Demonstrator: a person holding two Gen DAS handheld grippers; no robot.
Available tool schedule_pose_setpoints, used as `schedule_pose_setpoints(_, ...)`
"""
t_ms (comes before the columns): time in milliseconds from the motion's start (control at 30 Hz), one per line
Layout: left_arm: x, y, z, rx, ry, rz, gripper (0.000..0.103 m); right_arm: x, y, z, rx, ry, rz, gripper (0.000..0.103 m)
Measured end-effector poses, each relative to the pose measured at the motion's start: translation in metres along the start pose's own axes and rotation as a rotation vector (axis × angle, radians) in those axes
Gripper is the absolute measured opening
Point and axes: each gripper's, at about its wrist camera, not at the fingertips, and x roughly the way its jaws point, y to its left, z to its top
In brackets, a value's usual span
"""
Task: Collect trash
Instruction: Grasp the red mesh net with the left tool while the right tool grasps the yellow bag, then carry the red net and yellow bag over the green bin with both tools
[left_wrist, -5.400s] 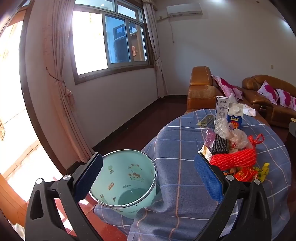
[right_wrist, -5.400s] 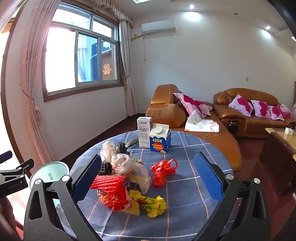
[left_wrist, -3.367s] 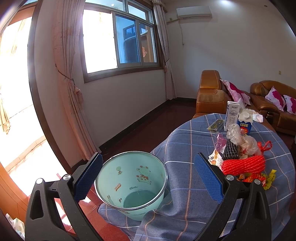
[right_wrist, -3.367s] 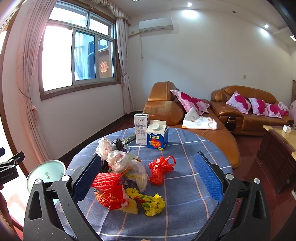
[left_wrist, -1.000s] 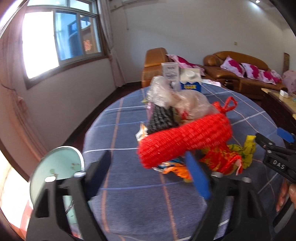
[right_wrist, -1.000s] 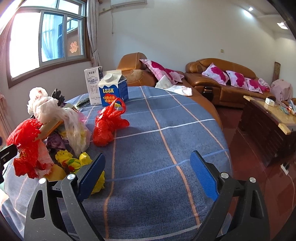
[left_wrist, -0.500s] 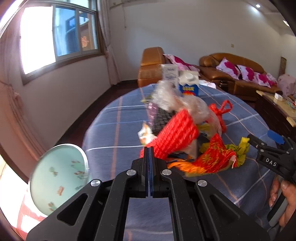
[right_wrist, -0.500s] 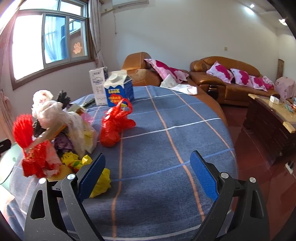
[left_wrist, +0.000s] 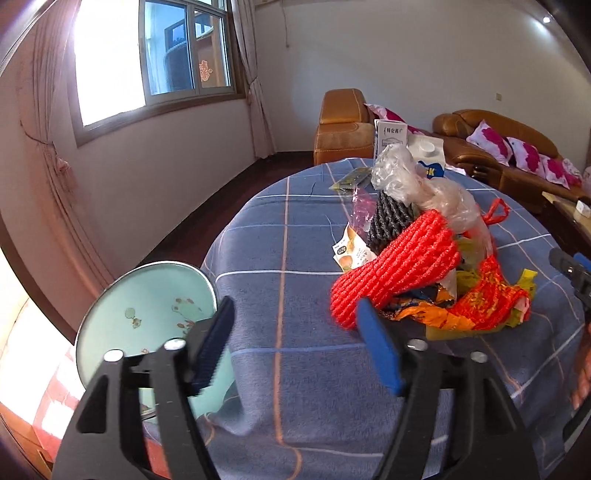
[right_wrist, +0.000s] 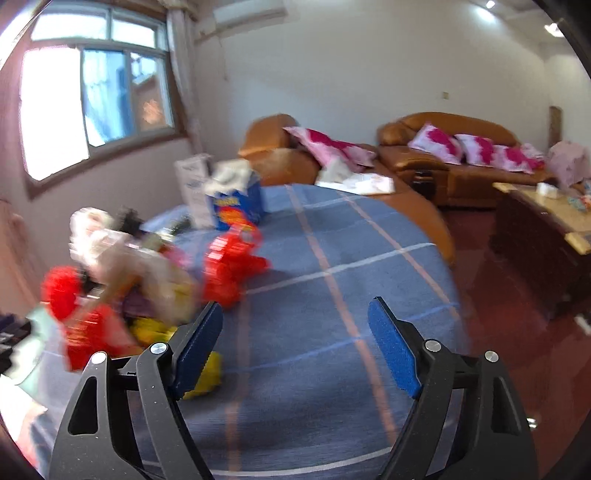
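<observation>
A heap of trash (left_wrist: 424, 258) lies on the checked cloth just ahead of the left jaws, toward their right finger. On top a red foam net (left_wrist: 397, 267) slants down, its lower end by that fingertip. Behind it sit a dark net (left_wrist: 389, 221) and a crumpled clear bag (left_wrist: 424, 188). A pale green bin (left_wrist: 144, 325) stands low beside the left finger.
</observation>
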Motion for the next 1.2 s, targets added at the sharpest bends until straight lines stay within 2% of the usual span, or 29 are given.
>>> schedule_pose_setpoints(67, 0.011, -0.006, 0.002, 0.011, 0.003, -0.002, 0.079, 0.000, 0.013, -0.001, -0.032, 0.015, 0.062, 0.081)
schedule_pose_setpoints(133, 0.026, -0.010, 0.003, 0.024, 0.029, -0.002, 0.079, 0.004, 0.022, -0.005, -0.082, 0.030, 0.042, 0.081)
schedule_pose_setpoints(300, 0.051, -0.020, -0.001, 0.063, 0.097, -0.029, 0.079, 0.016, 0.015, -0.010, -0.074, 0.087, 0.011, 0.081)
schedule_pose_setpoints(367, 0.058, -0.028, -0.004, 0.093, 0.115, -0.049, 0.075, 0.021, 0.016, -0.015, -0.083, 0.116, 0.022, 0.081)
schedule_pose_setpoints(400, 0.060, -0.030, -0.005, 0.100, 0.122, -0.065, 0.068, 0.023, 0.018, -0.017, -0.089, 0.127, 0.032, 0.080)
schedule_pose_setpoints(433, 0.063, -0.031, -0.006, 0.104, 0.135, -0.081, 0.048, 0.025, 0.020, -0.019, -0.096, 0.135, 0.044, 0.076)
schedule_pose_setpoints(467, 0.066, -0.032, -0.007, 0.110, 0.150, -0.101, 0.028, 0.027, 0.022, -0.021, -0.103, 0.146, 0.059, 0.067)
schedule_pose_setpoints(500, 0.066, -0.032, -0.007, 0.117, 0.150, -0.108, 0.021, 0.027, 0.023, -0.021, -0.105, 0.155, 0.071, 0.062)
schedule_pose_setpoints(600, 0.063, -0.028, -0.005, 0.105, 0.145, -0.143, 0.012, 0.029, 0.021, -0.022, -0.094, 0.174, 0.125, 0.040)
schedule_pose_setpoints(667, 0.058, -0.025, -0.004, 0.112, 0.138, -0.139, 0.011, 0.029, 0.022, -0.023, -0.095, 0.181, 0.139, 0.013)
schedule_pose_setpoints(733, 0.051, -0.020, -0.003, 0.105, 0.130, -0.136, 0.010, 0.029, 0.022, -0.023, -0.085, 0.194, 0.165, 0.001)
schedule_pose_setpoints(967, 0.017, 0.003, 0.001, 0.096, 0.095, -0.049, 0.010, 0.011, 0.016, -0.013, -0.062, 0.120, 0.186, 0.001)
schedule_pose_setpoints(1133, 0.006, 0.018, 0.001, 0.073, 0.096, -0.015, 0.010, 0.004, 0.008, -0.007, -0.052, 0.076, 0.153, 0.002)
schedule_pose_setpoints(1200, 0.007, 0.024, -0.002, 0.057, 0.106, -0.004, 0.010, 0.003, 0.010, -0.003, -0.055, 0.060, 0.177, 0.037)
